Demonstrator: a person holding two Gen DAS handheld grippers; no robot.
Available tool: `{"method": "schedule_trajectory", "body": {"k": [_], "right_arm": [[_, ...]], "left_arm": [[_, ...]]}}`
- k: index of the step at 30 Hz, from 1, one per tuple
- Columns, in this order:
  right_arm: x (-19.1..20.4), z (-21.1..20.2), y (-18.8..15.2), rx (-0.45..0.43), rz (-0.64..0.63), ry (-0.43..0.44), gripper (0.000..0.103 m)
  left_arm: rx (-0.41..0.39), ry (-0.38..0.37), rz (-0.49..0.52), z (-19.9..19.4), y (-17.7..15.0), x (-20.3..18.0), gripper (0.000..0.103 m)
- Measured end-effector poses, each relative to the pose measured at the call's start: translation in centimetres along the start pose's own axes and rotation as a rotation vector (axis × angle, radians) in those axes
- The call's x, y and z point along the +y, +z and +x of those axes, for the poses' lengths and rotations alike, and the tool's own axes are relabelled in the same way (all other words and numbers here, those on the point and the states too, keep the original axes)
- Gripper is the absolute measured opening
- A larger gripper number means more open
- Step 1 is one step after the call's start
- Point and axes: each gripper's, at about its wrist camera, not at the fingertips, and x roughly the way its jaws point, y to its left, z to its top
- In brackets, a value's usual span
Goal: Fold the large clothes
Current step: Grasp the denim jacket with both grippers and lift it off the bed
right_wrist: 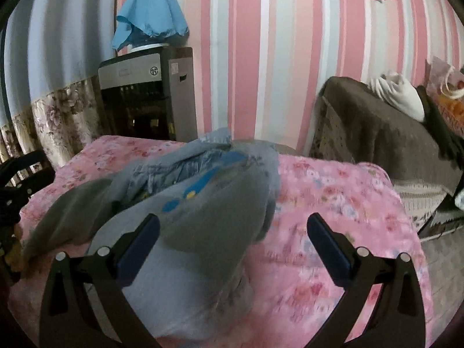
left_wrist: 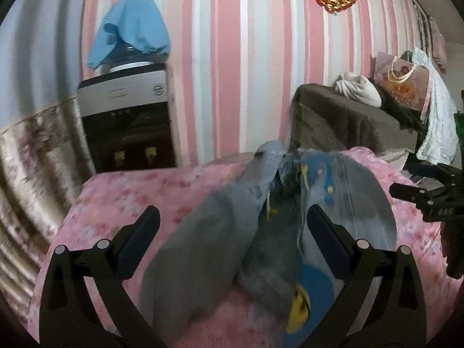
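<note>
Left wrist cam: left gripper has its 2 fingers spread wide, holding nothing, hovering over the grey garment bunched up on the pink floral bedspread. Right wrist cam: right gripper also wide apart, garment mostly by its left finger.

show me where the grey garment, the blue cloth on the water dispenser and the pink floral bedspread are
grey garment point(left_wrist: 203, 237), left wrist view, on its grey sleeve-like fold
blue cloth point(right_wrist: 150, 14), right wrist view, on its draped top over the water dispenser
pink floral bedspread point(right_wrist: 333, 203), right wrist view, on a bare patch right of the garment
</note>
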Motion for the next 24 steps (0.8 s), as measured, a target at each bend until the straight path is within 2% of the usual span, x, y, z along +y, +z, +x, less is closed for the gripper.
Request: {"method": "schedule_trajectory", "body": {"k": [6, 8, 9, 10, 14, 16, 17, 19, 20, 23, 24], "right_arm": [[-0.9, 3.3, 1.7, 0.027, 0.014, -0.001, 0.100], [-1.4, 4.5, 1.9, 0.047, 0.028, 0.006, 0.091], [-1.7, 5.0, 1.9, 0.062, 0.042, 0.013, 0.083], [-1.9, 5.5, 1.8, 0.075, 0.053, 0.016, 0.076], [-3.1, 7.3, 0.7, 0.145, 0.101, 0.045, 0.065], [-3.3, 7.8, 0.3, 0.171, 0.117, 0.074, 0.055], [-3.4, 8.1, 0.1, 0.185, 0.120, 0.088, 0.053], [-3.2, 8.4, 0.0, 0.199, 0.113, 0.106, 0.038], [-3.0, 8.6, 0.0, 0.208, 0.110, 0.121, 0.036], [-2.3, 9.1, 0.0, 0.232, 0.077, 0.133, 0.027], [-2.0, 9.3, 0.0, 0.235, 0.057, 0.136, 0.021]], "left_arm": [[0.065, -0.060, -0.007, 5.8, 1.9, 0.3, 0.100], [0.091, -0.062, -0.003, 7.9, 2.0, -0.1, 0.100], [0.100, -0.061, -0.001, 8.5, 2.0, -0.2, 0.099], [0.122, -0.078, -0.008, 9.4, 1.8, 0.0, 0.094], [0.231, -0.146, -0.036, 12.2, 0.4, 0.8, 0.074], [0.280, -0.165, -0.047, 13.3, -0.6, 1.2, 0.063], [0.307, -0.167, -0.042, 13.9, -1.1, 1.3, 0.062], [0.336, -0.161, -0.023, 14.7, -1.8, 1.2, 0.056], [0.351, -0.154, -0.007, 15.2, -2.1, 1.0, 0.054], [0.373, -0.137, 0.008, 16.2, -2.6, 0.9, 0.041], [0.384, -0.133, 0.008, 16.7, -2.6, 0.9, 0.035]]}}
